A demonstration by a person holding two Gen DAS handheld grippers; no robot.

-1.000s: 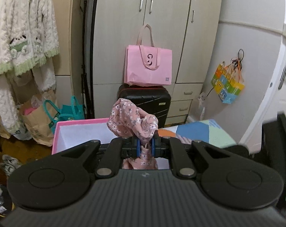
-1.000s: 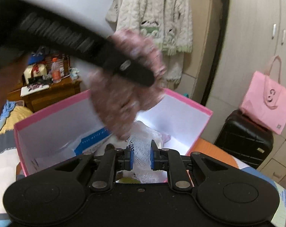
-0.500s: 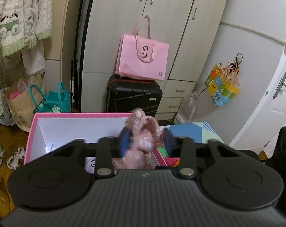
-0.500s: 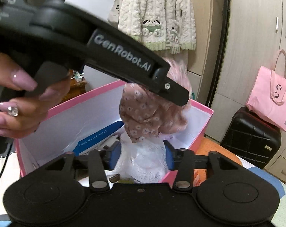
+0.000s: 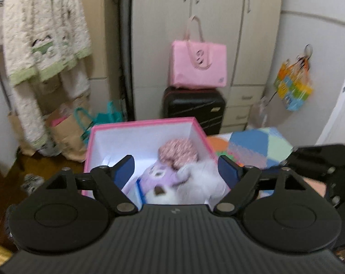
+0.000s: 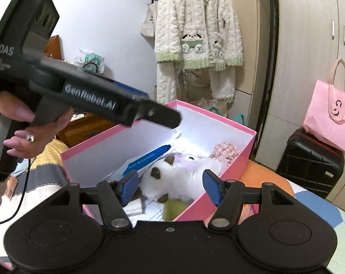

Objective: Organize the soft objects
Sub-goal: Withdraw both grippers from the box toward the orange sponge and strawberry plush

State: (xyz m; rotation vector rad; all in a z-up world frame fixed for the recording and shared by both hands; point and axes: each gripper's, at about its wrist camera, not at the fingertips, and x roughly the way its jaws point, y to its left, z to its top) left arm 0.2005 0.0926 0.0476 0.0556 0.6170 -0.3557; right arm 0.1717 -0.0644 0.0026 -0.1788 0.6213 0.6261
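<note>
The left gripper (image 5: 176, 167) hangs over the pink box (image 5: 140, 123), its jaws opening wide with nothing pressed between them. Below it the floral cloth bundle (image 5: 178, 154) lies inside the box near the far right corner, touching the white and purple plush toy (image 5: 172, 182). To the right, the right gripper (image 6: 170, 186) is also opening, empty, above the near rim; the white fluffy thing (image 6: 184, 178) sits among the plush below its pads.

Judging from here, the risk is a snag: either gripper drawing away low could catch loose fabric on a blue pad and drag it over the wall, or nudge the light box along the bed. The two tools are near each other and could bump.

The right wrist view alone shows the hand (image 6: 33, 123) gripping the left tool, the blue-and-white packet (image 6: 147, 158) against the box's left wall, and a yellow-green item (image 6: 174, 207) at the near end. The left wrist view alone shows the patchwork cover (image 5: 259, 146) right of the box
</note>
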